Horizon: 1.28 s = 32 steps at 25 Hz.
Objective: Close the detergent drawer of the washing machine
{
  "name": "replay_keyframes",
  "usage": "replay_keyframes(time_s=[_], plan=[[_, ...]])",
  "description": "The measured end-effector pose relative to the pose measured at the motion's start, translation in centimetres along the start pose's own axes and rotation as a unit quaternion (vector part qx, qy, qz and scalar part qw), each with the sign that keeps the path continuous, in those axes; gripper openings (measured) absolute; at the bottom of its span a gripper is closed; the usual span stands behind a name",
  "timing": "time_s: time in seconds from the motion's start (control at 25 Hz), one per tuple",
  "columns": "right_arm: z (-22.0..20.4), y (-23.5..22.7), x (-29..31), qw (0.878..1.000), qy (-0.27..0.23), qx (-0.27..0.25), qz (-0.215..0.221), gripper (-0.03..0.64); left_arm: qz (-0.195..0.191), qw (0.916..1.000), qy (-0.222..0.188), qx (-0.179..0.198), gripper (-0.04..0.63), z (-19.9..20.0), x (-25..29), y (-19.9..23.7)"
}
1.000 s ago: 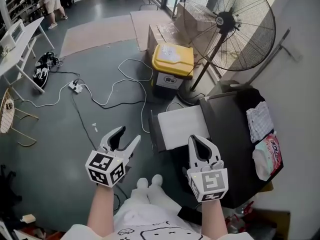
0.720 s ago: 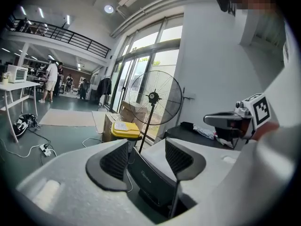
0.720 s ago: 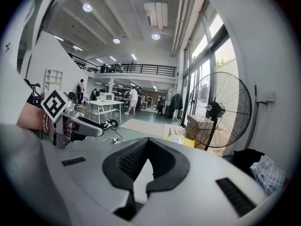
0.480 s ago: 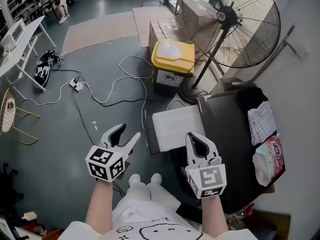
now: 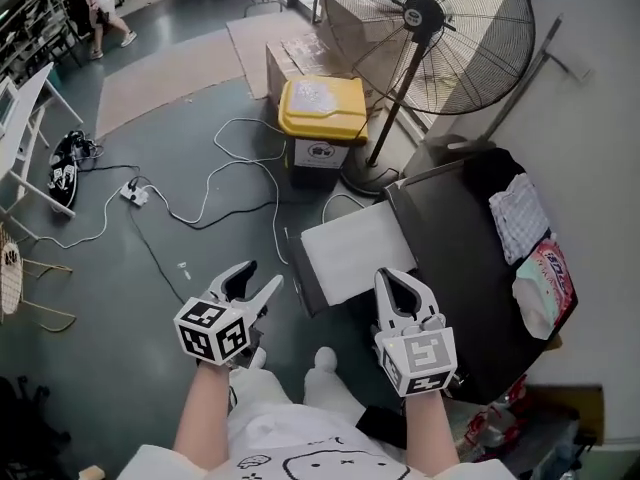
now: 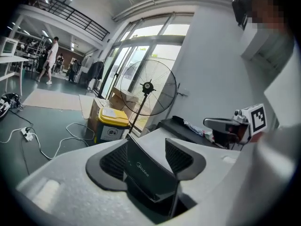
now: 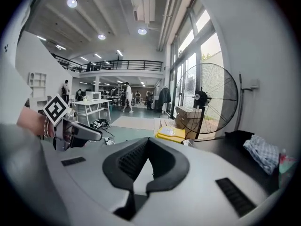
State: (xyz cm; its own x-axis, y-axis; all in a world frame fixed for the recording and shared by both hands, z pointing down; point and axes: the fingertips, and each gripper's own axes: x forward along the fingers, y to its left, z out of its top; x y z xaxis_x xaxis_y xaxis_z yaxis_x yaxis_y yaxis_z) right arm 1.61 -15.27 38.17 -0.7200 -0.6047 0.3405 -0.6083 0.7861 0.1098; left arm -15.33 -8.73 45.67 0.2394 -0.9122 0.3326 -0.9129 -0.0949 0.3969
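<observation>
Seemingly poised to push, the left gripper (image 5: 262,276) gapes empty and the right gripper (image 5: 395,276) sits closed on nothing beside the black washing machine (image 5: 470,268) at right.

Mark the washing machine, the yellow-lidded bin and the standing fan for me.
washing machine (image 5: 468,268): head view, bare part of its dark top.
yellow-lidded bin (image 5: 322,108): head view, middle of the lid.
standing fan (image 5: 423,11): head view, central hub.
</observation>
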Motion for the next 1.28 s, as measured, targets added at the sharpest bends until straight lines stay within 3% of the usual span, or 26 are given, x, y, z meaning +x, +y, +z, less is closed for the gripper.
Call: replay_keyframes(time_s=[0.32, 0.76, 1.12, 1.28], plan=[[-1.4, 3.6, -0.2, 0.995, 0.027, 0.035, -0.087, -0.003, -0.111, 0.9914, 0.063, -0.031, 0.241, -3.4, 0.9, 1.8], [-4.7, 7.0, -1.3, 0.980, 0.053, 0.070, -0.176, -0.003, -0.211, 0.9670, 0.114, -0.087, 0.241, -7.7, 3.5, 2.0], [-7.5, 8.9, -2.4, 0.966, 0.082, 0.099, -0.224, -0.003, -0.291, 0.9311, 0.136, -0.172, 0.240, -9.7, 6.0, 1.6], [-8.6, 9.8, -2.9, 0.961, 0.097, 0.108, -0.235, -0.003, -0.319, 0.9085, 0.121, -0.241, 0.241, -10.2, 6.7, 2.0]])
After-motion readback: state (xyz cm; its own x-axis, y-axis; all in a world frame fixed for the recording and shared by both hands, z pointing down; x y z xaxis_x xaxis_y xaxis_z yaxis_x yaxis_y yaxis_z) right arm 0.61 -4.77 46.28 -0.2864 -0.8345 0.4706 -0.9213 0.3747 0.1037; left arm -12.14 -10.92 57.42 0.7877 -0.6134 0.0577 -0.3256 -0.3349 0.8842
